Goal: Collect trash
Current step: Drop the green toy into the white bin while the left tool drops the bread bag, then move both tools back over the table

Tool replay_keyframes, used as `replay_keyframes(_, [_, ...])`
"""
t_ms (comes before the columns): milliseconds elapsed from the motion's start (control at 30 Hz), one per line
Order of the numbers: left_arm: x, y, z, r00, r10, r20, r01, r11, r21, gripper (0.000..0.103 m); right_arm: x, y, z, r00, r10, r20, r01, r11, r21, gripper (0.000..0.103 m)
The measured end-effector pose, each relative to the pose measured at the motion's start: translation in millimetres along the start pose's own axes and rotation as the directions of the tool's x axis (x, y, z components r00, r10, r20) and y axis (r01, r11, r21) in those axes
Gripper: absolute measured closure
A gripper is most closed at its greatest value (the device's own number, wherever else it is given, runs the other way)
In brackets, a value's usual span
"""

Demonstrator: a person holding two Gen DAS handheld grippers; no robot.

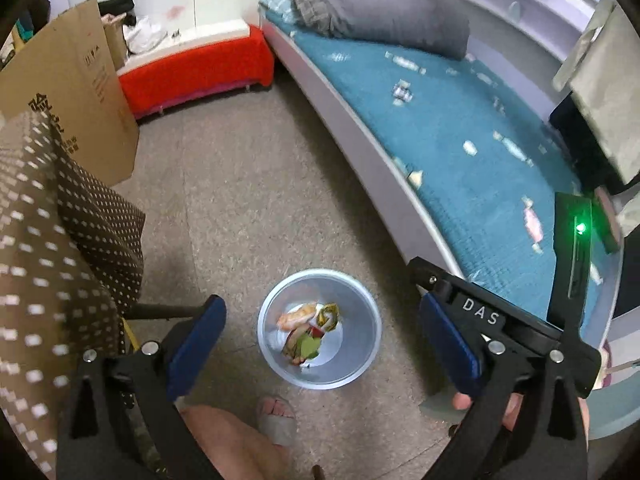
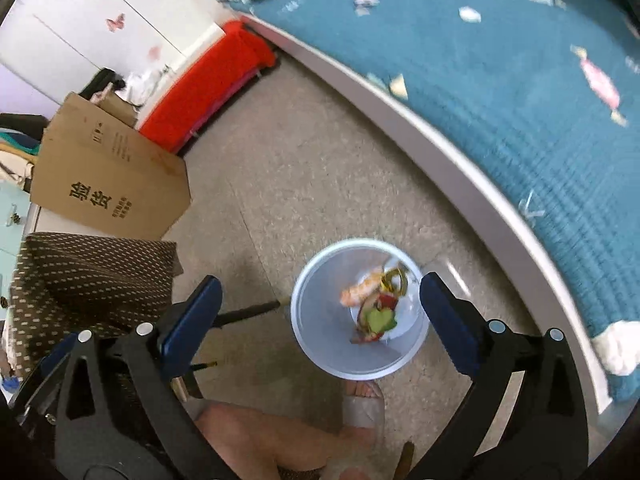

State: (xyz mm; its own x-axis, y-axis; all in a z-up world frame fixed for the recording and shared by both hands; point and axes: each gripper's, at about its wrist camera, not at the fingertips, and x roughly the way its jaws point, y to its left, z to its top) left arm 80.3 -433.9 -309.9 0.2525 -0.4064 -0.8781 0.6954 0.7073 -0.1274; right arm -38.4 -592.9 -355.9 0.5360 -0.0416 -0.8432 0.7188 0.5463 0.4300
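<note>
Pale bin [image 1: 362, 364] on floor beside bed [image 1: 460, 128], holding crumpled wrappers [image 1: 308, 332]. Left gripper [image 1: 320, 334] and right gripper [image 2: 320, 316] both spread wide, empty, above the bin. Wrappers look light, soft, crinkly; pinch a raised fold.

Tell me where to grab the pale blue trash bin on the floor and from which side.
Grip the trash bin by its thin rim, coming straight down from above with one finger inside the wall and one outside. It stands upright with its mouth open upward, and looks too wide to straddle whole. Choose the near-left rim, where the wrappers lie clear of the wall. Both the left gripper and right gripper are open.
</note>
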Motion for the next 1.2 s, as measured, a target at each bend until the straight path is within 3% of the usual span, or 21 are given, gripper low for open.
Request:
replay_keyframes(133, [-43, 2, 5, 0.996, -0.023, 0.087, 0.023, 1.000, 0.004, 0.007, -38, 24, 4, 0.997, 0.014, 0.071, -0.011, 0.999, -0.041, 0.006])
replay_keyframes(233, [-72, 6, 5, 0.988, -0.003, 0.151, 0.001, 1.000, 0.013, 0.007, -66, 47, 8, 0.992, 0.029, 0.124, -0.019, 0.997, -0.081, 0.006])
replay_keyframes(500, [-160, 36, 2, 0.950, 0.002, 0.313, -0.005, 1.000, 0.010, 0.007, -134, 112, 8, 0.967, 0.100, 0.235, -0.052, 0.978, -0.203, 0.006])
replay_keyframes(633, [-204, 57, -6, 0.915, 0.041, 0.400, -0.043, 0.999, -0.003, 0.007, -163, 153, 2, 0.951, 0.144, 0.273, -0.066, 0.958, -0.278, 0.006])
replay_keyframes(833, [-263, 115, -21, 0.853, 0.162, 0.496, -0.145, 0.987, -0.073, 0.007, -181, 216, -13, 0.938, 0.203, 0.283, -0.078, 0.915, -0.396, 0.006])
replay_keyframes(1067, [-303, 181, -35, 0.791, 0.310, 0.527, -0.256, 0.951, -0.176, 0.007, -168, 280, -35, 0.938, 0.246, 0.244, -0.100, 0.866, -0.490, 0.006])
replay_keyframes(1200, [-313, 219, -42, 0.773, 0.374, 0.512, -0.294, 0.927, -0.234, 0.007, -156, 313, -49, 0.942, 0.253, 0.220, -0.097, 0.834, -0.544, 0.006])
